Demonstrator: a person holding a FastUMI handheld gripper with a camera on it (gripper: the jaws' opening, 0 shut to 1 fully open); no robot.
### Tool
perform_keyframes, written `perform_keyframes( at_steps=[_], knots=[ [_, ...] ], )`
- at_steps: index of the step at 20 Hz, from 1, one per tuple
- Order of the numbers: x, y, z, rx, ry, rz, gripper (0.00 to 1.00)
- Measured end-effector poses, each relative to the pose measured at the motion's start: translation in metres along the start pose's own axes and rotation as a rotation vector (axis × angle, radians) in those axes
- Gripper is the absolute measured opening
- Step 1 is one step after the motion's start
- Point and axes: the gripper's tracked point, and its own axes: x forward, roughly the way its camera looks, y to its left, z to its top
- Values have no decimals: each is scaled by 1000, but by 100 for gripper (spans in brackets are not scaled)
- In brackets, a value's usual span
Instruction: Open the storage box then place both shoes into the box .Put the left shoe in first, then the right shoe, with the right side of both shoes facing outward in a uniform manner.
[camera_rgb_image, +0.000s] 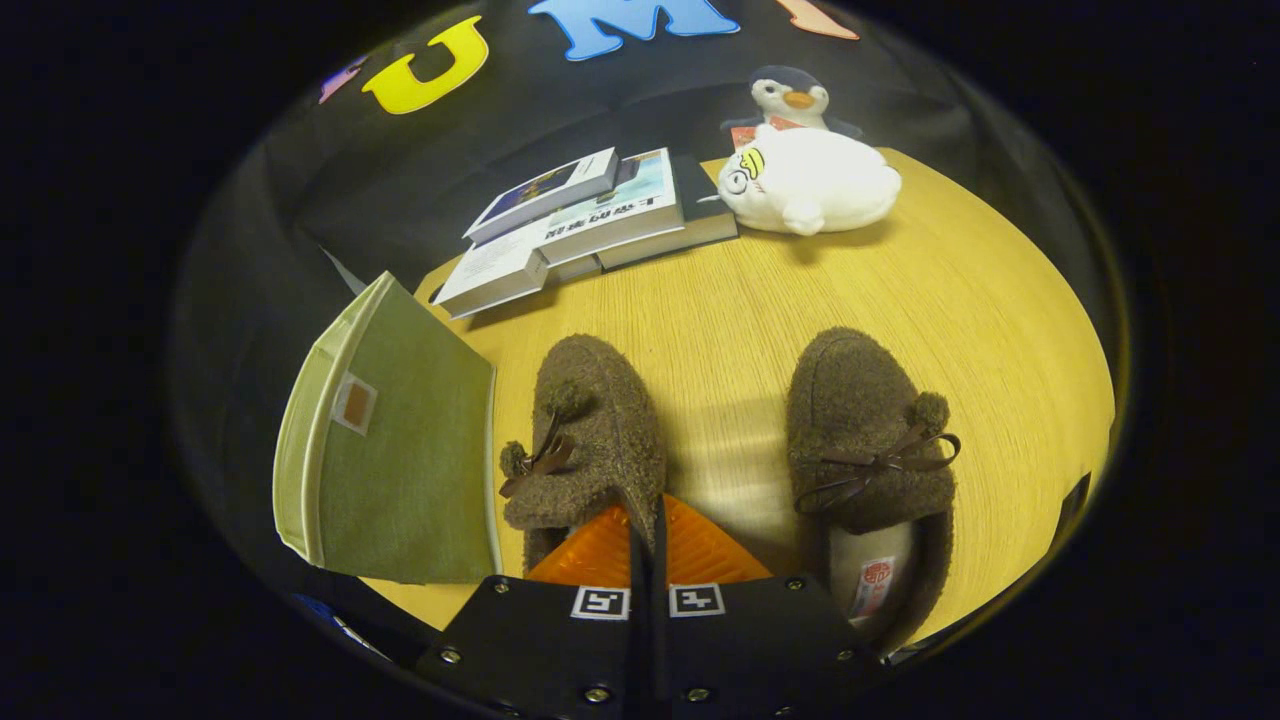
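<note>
The gripper (650, 540) hangs with fingers together, empty, over the left brown fuzzy slipper's (590, 440) heel. Judging by this, the lidded green fabric storage box (400, 450) to its left needs opening first, fingers parted

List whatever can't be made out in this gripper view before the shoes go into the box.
- Green storage box: its top and inside are hidden; the visible face gives no sign whether it is open.
- Left slipper: the heel is covered by the closed fingers.
- Right slipper: the heel end is cut off by the gripper body.
- Toy penguin: its lower body sits behind the white plush.
- Stack of books: cover text is too small.
</note>
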Motion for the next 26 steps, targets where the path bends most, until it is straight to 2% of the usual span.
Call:
perform_keyframes(
  at_steps=[9, 17, 20, 26],
  knots=[
    [-40, 50, 38, 78, -58, 101, 0],
    [-74, 124, 75, 41, -128, 197, 0],
    [-77, 157, 81, 38, -134, 236, 0],
    [-58, 208, 73, 14, -111, 258, 0]
  ],
)
